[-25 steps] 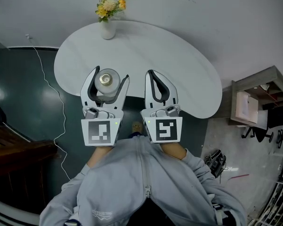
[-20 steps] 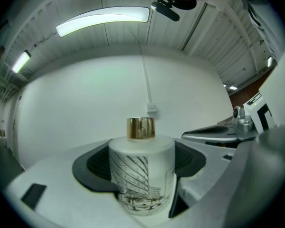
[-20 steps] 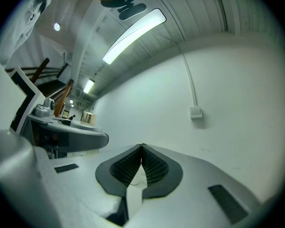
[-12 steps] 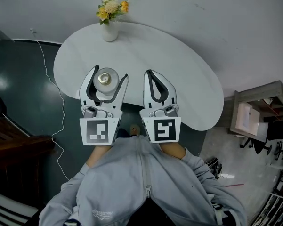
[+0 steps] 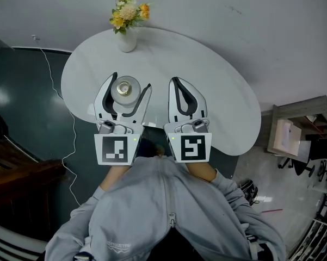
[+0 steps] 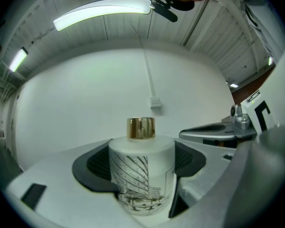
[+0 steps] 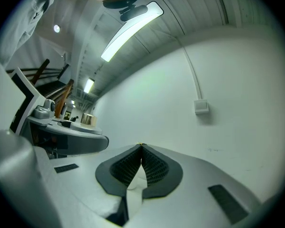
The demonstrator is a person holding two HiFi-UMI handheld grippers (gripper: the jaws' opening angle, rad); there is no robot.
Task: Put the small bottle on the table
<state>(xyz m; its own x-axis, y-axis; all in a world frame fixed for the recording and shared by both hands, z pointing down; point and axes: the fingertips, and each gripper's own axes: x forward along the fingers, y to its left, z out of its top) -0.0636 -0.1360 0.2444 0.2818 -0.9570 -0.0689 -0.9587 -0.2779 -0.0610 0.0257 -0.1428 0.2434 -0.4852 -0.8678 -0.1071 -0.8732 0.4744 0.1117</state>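
The small bottle (image 5: pixel 125 87) is a frosted white cylinder with a line drawing and a gold cap (image 6: pixel 141 127). It stands upright between the jaws of my left gripper (image 5: pixel 130 82), which is shut on its body (image 6: pixel 141 179). In the head view it hangs over the near part of the white oval table (image 5: pixel 217 91); I cannot tell whether its base touches the top. My right gripper (image 5: pixel 176 81) is just to the right of it, jaws shut together (image 7: pixel 141 147) with nothing between them.
A white vase of yellow flowers (image 5: pixel 126 34) stands at the table's far left edge. A white cable (image 5: pixel 54 86) trails down the dark floor to the left. A wooden shelf unit (image 5: pixel 294 124) stands at the right. A white wall lies behind the table.
Both grippers keep their pose and the left one keeps its hold. The bottle and grippers sit very slightly farther over the table than before.
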